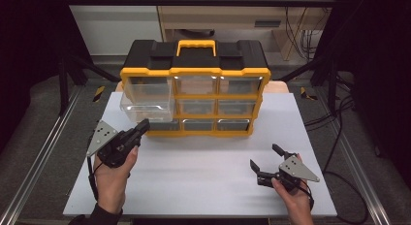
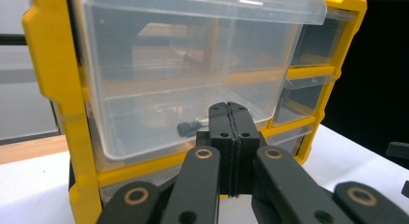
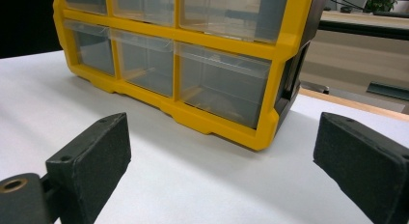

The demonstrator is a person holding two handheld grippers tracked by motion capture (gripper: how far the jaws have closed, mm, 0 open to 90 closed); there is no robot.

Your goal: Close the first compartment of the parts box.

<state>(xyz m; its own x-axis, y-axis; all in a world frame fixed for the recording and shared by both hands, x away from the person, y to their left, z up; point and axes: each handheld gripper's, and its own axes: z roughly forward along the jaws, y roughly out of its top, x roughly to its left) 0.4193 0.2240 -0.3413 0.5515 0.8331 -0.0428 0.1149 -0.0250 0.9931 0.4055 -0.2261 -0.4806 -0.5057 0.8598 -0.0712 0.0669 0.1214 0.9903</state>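
Organizer: yellow-and-black parts cabinet (image 1: 194, 91) with clear drawers, standing at the far edge of the white table (image 1: 203, 186), its carry handle (image 1: 196, 45) on top.
Open drawer: the clear top-left drawer (image 1: 145, 101) is pulled out toward the person, well past the cabinet's front; the other drawers sit flush in the frame.
Drawer contents: in the left gripper view a small dark part (image 2: 189, 126) lies on the drawer's floor, too blurred through the plastic to name.
Left gripper: the left gripper (image 1: 143, 125) is held in front of the cabinet's lower left corner, just below the open drawer; its jaws are pressed together with nothing between them, and in its own view the tips (image 2: 230, 122) stand close before the drawer's front wall. Whether they touch it cannot be told.
Right gripper: the right gripper (image 1: 265, 157) is near the table's near right corner, well apart from the cabinet, jaws spread wide and empty; its own view looks across bare table at the cabinet's lower right corner (image 3: 263, 137).
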